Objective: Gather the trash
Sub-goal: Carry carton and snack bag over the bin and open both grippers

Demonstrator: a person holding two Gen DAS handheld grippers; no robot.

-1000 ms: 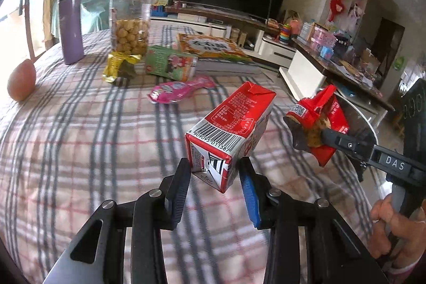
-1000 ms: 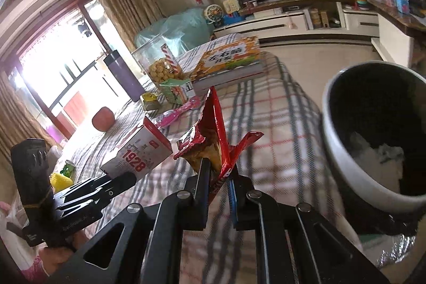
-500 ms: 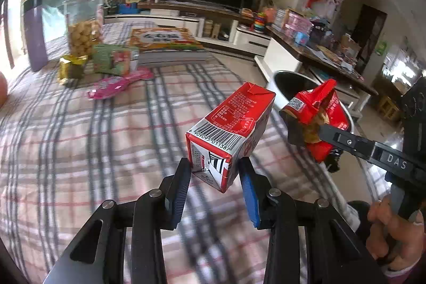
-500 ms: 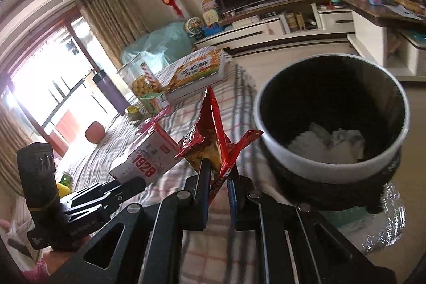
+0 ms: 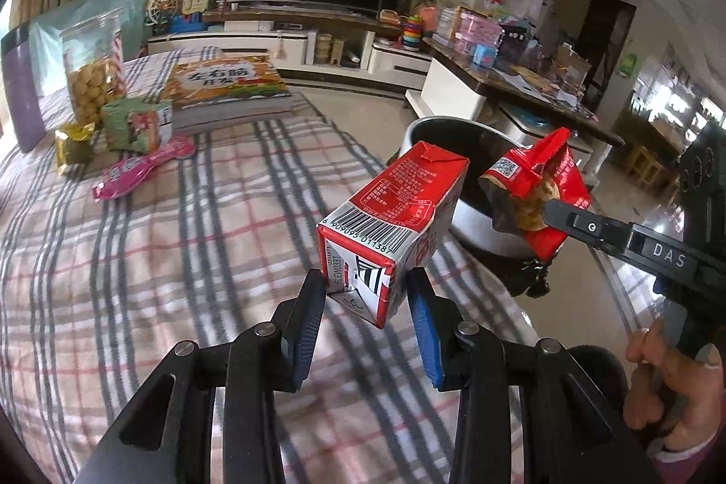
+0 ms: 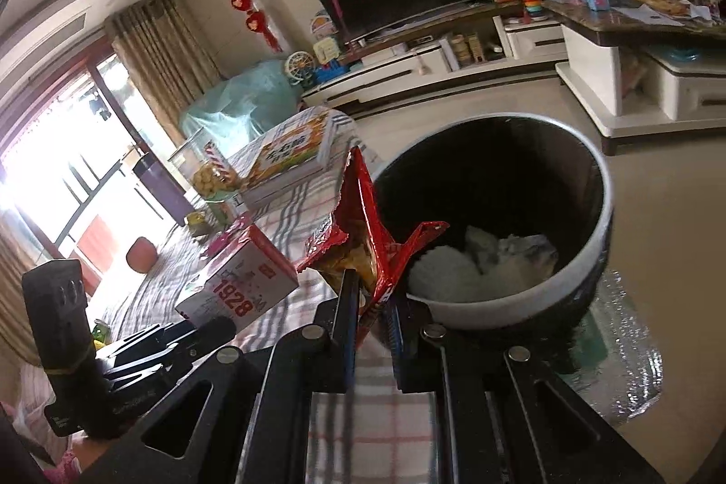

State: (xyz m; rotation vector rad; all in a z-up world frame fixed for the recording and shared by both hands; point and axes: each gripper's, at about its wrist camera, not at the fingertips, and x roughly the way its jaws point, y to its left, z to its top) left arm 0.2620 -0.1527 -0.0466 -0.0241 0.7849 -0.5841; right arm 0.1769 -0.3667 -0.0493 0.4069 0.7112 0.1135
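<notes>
My left gripper (image 5: 365, 295) is shut on a red and white milk carton (image 5: 394, 221), held above the plaid tablecloth (image 5: 159, 257); the carton also shows in the right wrist view (image 6: 240, 284). My right gripper (image 6: 370, 298) is shut on a red snack wrapper (image 6: 363, 239), also seen in the left wrist view (image 5: 535, 193), right at the near rim of a round black trash bin (image 6: 585, 257) with white paper inside. The bin (image 5: 476, 230) stands beside the table's right edge.
At the table's far end are a pink wrapper (image 5: 140, 171), a green packet (image 5: 131, 125), a gold wrapper (image 5: 72, 148), a snack jar (image 5: 93, 75), a purple bottle (image 5: 18, 89) and a book (image 5: 227, 85). A TV stand (image 5: 317, 39) lies beyond.
Both grippers have swung right with their loads, away from the table's middle toward the bin. The bin has come closer in both views; the wrapper now sits at its rim.
</notes>
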